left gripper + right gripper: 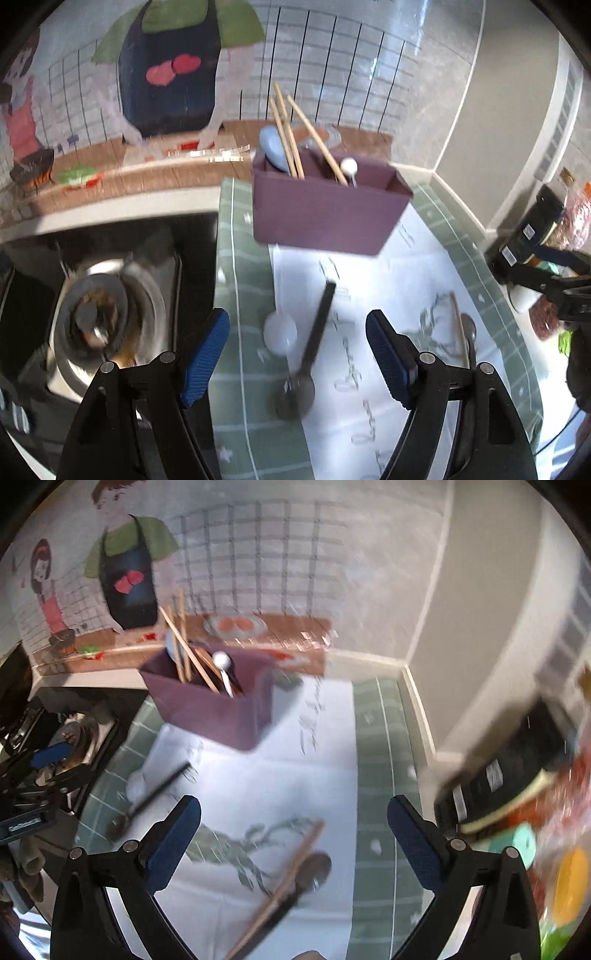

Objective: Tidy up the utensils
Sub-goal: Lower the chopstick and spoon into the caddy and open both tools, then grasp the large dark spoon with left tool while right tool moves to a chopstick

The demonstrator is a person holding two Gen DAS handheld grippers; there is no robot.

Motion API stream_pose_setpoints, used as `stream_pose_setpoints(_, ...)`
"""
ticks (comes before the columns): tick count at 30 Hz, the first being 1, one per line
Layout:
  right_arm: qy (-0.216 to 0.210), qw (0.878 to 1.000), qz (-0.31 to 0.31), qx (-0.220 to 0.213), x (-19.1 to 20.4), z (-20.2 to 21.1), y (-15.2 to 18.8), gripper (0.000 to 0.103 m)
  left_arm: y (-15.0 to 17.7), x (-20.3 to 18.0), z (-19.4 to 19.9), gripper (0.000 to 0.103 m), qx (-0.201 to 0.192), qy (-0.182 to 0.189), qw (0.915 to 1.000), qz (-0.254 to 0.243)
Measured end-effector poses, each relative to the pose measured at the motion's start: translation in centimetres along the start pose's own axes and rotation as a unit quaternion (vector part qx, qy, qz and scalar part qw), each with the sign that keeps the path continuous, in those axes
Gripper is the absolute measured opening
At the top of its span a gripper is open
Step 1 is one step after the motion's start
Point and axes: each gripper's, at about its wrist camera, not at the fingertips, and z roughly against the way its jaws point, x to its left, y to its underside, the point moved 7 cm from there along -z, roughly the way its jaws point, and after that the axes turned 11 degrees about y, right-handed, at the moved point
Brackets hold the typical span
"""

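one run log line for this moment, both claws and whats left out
left claw: open, over black spoon | right claw: open, over chopstick | purple bin: partly filled

A painted wall mural [162,81] of an aproned cook in a green shirt beside a smaller figure in pink, set against a drawn grid of grey tiles, fills the back of the counter. A green cloth with pale grid lines [240,266] covers the worktop, overlaid by a white paper sheet printed with grey script and foliage [258,794]. To the left lies a round steel sink drain holding dark residue [99,317]; at right, a black carton with a barcode label [506,775] stands near a teal lid [517,840] and blurred red and yellow packaging [570,882].
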Motion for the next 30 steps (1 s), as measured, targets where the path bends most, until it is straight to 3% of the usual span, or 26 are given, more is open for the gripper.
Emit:
stream_pose_setpoints(2,0.002,1.0,-0.011,0.017,-0.4,-1.1,1.9,0.099,1.2,0.2,0.0,0.077,0.007,0.004,0.9999,0.014)
stream_pose_setpoints(7,-0.007,0.998,-0.027,0.062,0.4,-4.0,6.0,0.071,3.4,0.5,-0.2,0.077,0.024,0.007,0.999,0.036)
stream_pose_setpoints(10,-0.004,0.995,-0.049,0.084,0.4,-5.9,7.7,0.066,4.6,0.6,-0.3,0.077,0.036,0.009,0.9984,0.044)
stream_pose_setpoints(20,0.005,0.99,-0.083,0.116,-0.1,-9.2,8.7,0.049,6.4,1.4,-0.7,0.077,0.058,0.007,0.9961,0.066)
stream_pose_setpoints(25,-0.016,0.992,-0.064,0.111,1.0,-8.4,8.3,0.026,6.4,1.5,-1.0,0.077,0.063,0.007,0.9953,0.073)
stream_pose_setpoints(29,-0.041,0.993,-0.048,0.103,2.5,-7.3,7.7,0.024,6.5,1.4,-1.2,0.077,0.066,0.008,0.9951,0.073)
stream_pose_setpoints(30,-0.048,0.993,-0.044,0.101,2.9,-6.9,7.5,0.014,6.5,1.4,-1.2,0.077,0.067,0.008,0.995,0.074)
